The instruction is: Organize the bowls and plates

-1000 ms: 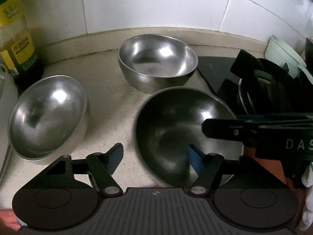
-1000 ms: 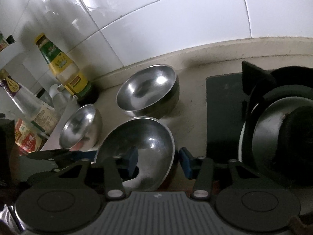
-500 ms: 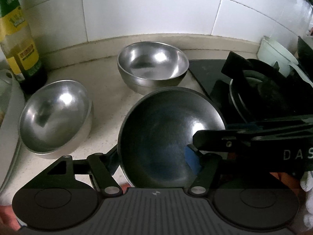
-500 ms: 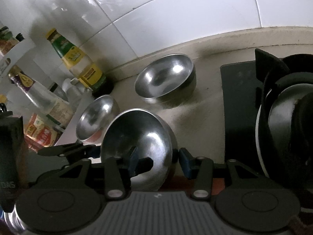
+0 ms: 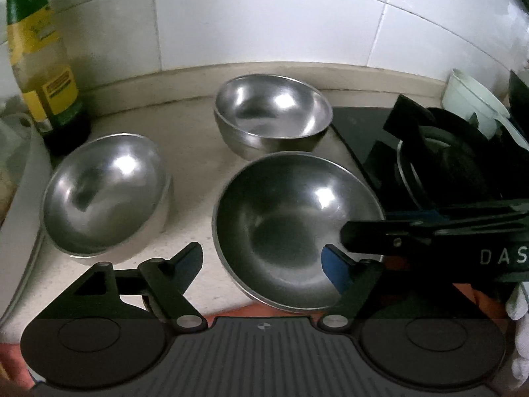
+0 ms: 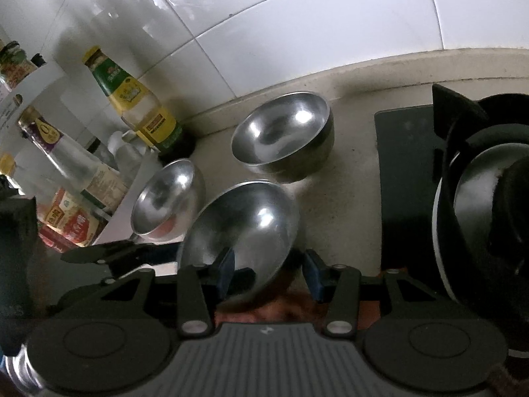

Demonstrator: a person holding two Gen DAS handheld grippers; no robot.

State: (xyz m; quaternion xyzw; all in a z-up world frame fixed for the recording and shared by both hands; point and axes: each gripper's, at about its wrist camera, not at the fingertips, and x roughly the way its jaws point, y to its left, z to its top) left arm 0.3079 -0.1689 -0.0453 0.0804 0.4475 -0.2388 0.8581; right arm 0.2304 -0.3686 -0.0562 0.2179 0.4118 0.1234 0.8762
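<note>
Fingers of the right gripper [image 6: 269, 273] pinch the near rim of the wide steel bowl [image 5: 297, 228], which sits low over the tabletop [image 5: 191, 162]; left gripper [image 5: 261, 258] fingers are opening, straddling that rim without pressing; two smaller bowls lie beyond.

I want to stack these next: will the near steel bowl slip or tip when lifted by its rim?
The near steel bowl is polished, so probably slippery. The right gripper pinches one wall only, so it would likely tilt. Thin metal: likely light and stiff.
</note>
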